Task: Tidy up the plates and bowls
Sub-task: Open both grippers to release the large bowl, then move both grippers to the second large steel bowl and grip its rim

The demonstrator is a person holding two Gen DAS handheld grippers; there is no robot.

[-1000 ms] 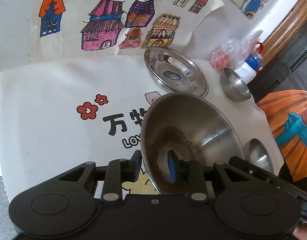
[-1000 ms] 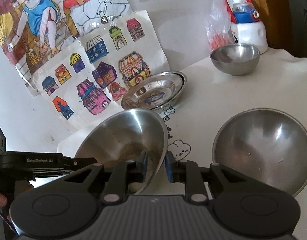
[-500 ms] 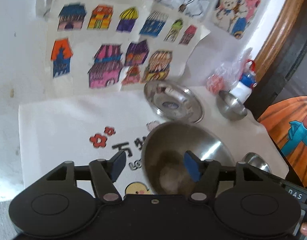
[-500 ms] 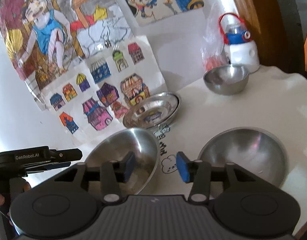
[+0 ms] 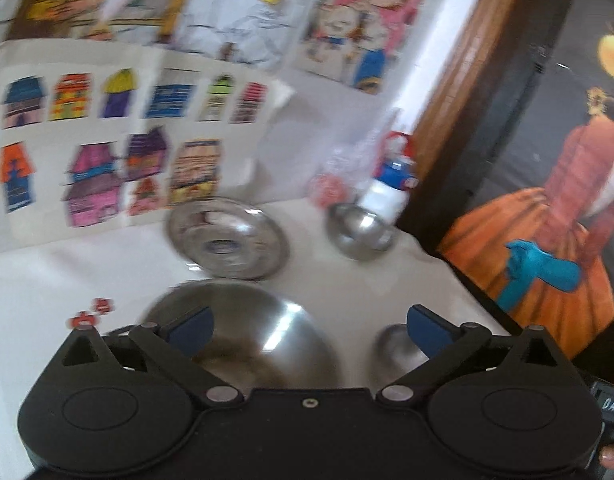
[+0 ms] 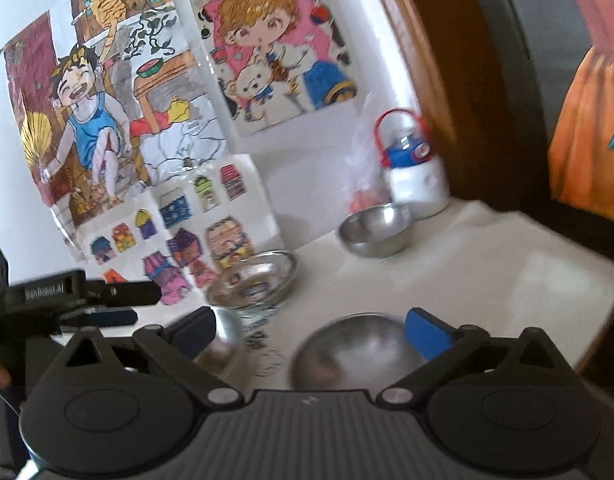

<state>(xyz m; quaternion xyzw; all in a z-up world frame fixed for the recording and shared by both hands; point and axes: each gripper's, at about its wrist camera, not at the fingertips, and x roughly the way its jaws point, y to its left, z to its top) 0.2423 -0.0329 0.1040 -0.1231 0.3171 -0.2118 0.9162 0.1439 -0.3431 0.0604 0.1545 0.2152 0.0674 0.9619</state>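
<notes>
Both your grippers stand wide open, holding nothing. The large bowl (image 5: 243, 332) sits on the table (image 5: 347, 280) directly below your left gripper (image 5: 307, 326), nearer its left finger; your right gripper (image 6: 311, 330) hangs over the second bowl (image 6: 355, 350).

The big bowl (image 5: 243, 336) at lower centre of the left view is shiny steel with a dull brownish film inside. The plate (image 5: 227, 240) above it and the small bowl (image 5: 361, 230) to its right are polished metal with bright glints. The table cover (image 5: 59, 280) looks like matt white cloth. Both grippers (image 5: 307, 326) (image 6: 309, 330) are matt black plastic with smooth blue pads (image 5: 427, 328). The drawings (image 6: 107, 120) on the wall are crinkled paper. At upper right the door frame (image 6: 423, 60) is glossy brown wood, beside a smooth plastic bottle (image 6: 415, 172).
</notes>
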